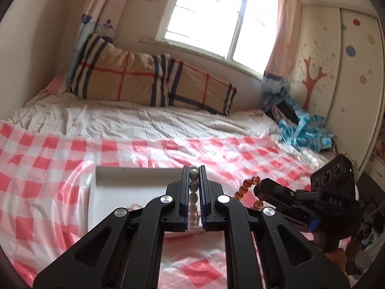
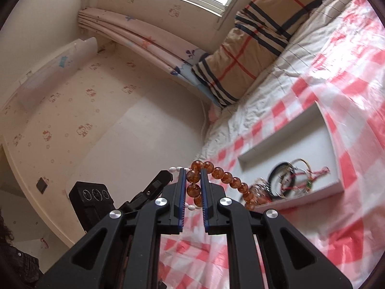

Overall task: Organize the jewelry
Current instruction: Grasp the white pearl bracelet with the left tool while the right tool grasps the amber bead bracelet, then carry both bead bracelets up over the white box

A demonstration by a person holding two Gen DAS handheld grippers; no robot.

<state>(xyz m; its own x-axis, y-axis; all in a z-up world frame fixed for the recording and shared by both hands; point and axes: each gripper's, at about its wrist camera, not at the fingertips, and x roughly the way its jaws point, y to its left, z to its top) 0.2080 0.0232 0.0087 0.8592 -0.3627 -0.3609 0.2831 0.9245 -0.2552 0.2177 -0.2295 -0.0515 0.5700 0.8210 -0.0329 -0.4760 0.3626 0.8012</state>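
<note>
Left wrist view: the left gripper (image 1: 194, 168) has its jaws clamped on a white-and-grey bead bracelet (image 1: 194, 193), whose beads run in a line between the two blue pads from the tips back toward the camera. Directly beyond the jaws lies a shallow white tray (image 1: 134, 187) on a red-and-white checked plastic sheet (image 1: 48, 159) spread over the bed. To the right of the jaws, the right gripper (image 1: 261, 187) reaches in at an angle, carrying an amber bead bracelet (image 1: 247, 186) that arcs up and out of its tips. Far ahead, a plaid pillow (image 1: 149, 82) leans under the window.

Right wrist view: the right gripper (image 2: 193, 169) is closed around the amber bead bracelet (image 2: 193, 183); the loose part of the strand hangs to the right of the jaws and down over the near rim of the white tray (image 2: 288, 201). Inside the tray, further right, sit a black bangle (image 2: 280, 177) and tangled red cord bracelets (image 2: 310, 175), touching each other. Just left of the jaws, the left gripper (image 2: 172, 175) crowds in close, white beads (image 2: 175, 168) showing at its tip.
</note>
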